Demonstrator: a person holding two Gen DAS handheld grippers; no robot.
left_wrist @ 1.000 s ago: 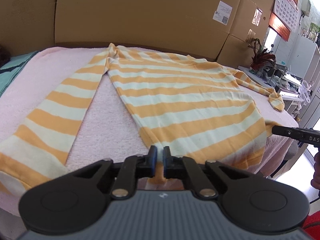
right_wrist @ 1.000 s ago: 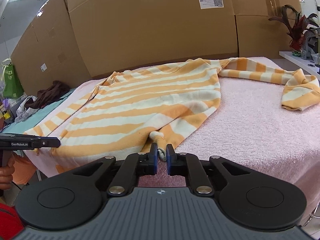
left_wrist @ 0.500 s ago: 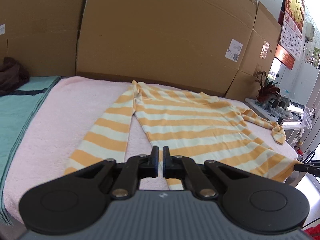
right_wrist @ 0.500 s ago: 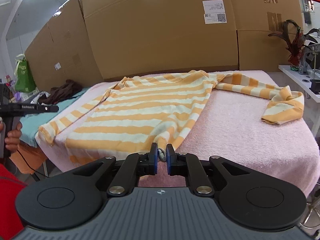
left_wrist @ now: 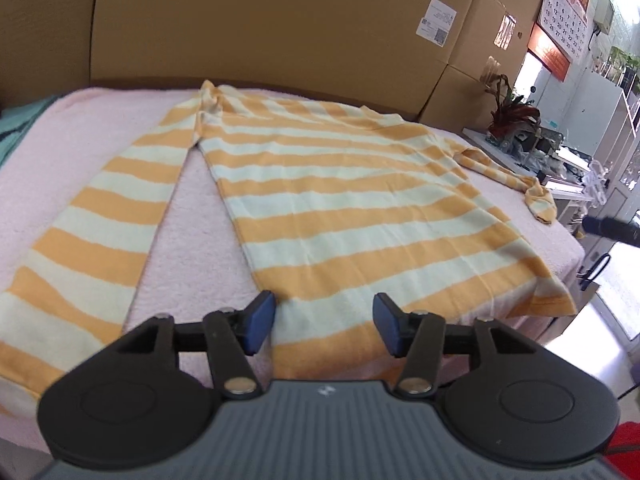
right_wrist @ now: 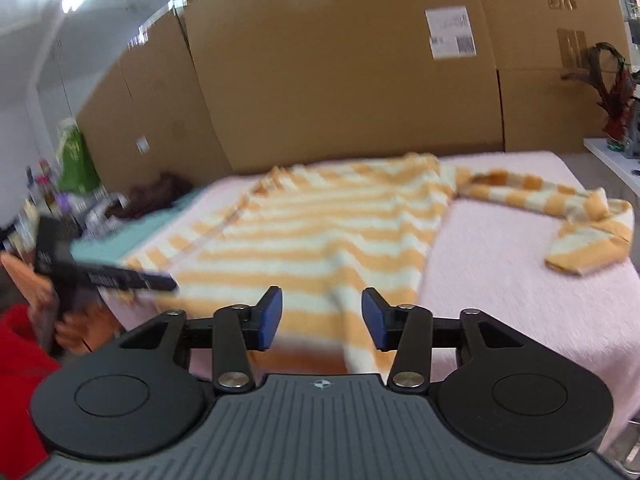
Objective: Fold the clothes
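An orange-and-white striped long-sleeved shirt (left_wrist: pixel 352 200) lies spread flat on a pink towel-covered table (left_wrist: pixel 200 240). It also shows in the right wrist view (right_wrist: pixel 320 240). My left gripper (left_wrist: pixel 324 322) is open at the shirt's bottom hem near its left corner, holding nothing. My right gripper (right_wrist: pixel 322 322) is open at the hem near the right corner, holding nothing. One sleeve (left_wrist: pixel 92 232) lies straight along the left side. The other sleeve (right_wrist: pixel 560 216) lies bunched at the right. The left gripper shows in the right wrist view (right_wrist: pixel 120 278).
Large cardboard boxes (left_wrist: pixel 280 20) stand behind the table. A teal cloth (right_wrist: pixel 132 236) and dark clothes (right_wrist: pixel 156 192) lie to the left. A red plant (left_wrist: pixel 512 112) and a cluttered white shelf (left_wrist: pixel 568 160) stand at the right. The table's front edge is just below the grippers.
Both grippers have opened and let go of the shirt's hem. The hem now lies on the table's front edge. Both views have moved in closer to the shirt.
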